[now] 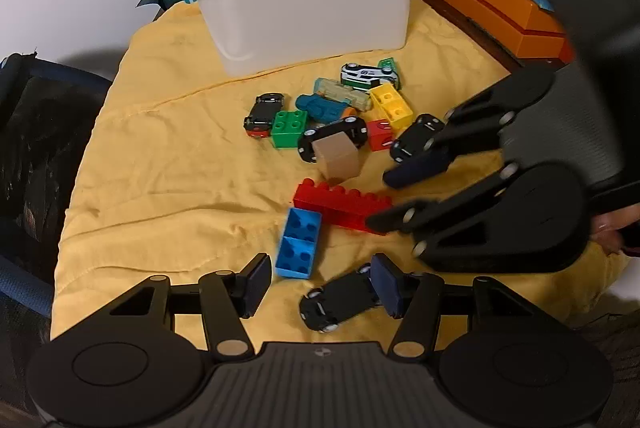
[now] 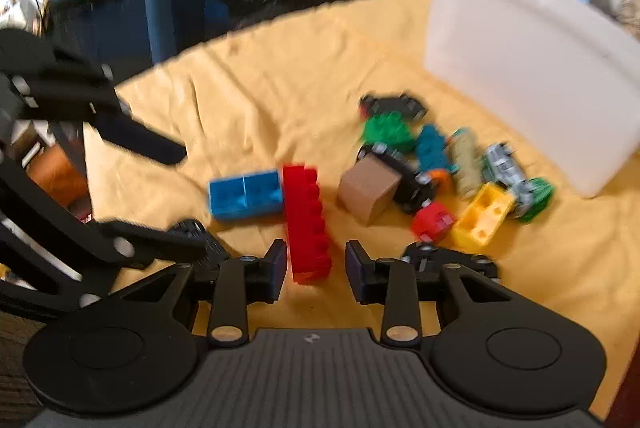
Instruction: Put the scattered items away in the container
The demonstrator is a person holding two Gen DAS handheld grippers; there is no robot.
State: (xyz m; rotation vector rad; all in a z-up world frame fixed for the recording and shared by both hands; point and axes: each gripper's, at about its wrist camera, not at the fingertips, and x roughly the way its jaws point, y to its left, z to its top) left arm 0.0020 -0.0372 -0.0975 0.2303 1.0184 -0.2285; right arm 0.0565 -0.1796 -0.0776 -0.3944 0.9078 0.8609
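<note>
So my right gripper is spread wide around the near end of the long red brick, bottom centre of the right wrist view, pads on either side with a gap showing, nothing clamped. My left gripper is open too, low in its own frame, with a little black toy car right against its right pad and the blue brick just ahead.

The tub sits top centre, on the yellow cloth, and I can't see inside it from here. The rest of the toys lie in a heap in front of it.

What I reckon could go wrong: the red brick is hard glossy plastic with studs along the top, long and narrow, and I'm on one end only. If I squeeze there, it may swing down or twist out on the lift. It also touches the blue brick, so a sloppy close could shove that one sideways. The cloth is soft and wrinkly, so a low pad might snag a fold. The brown cube leans on another car and looks ready to topple if bumped.
</note>
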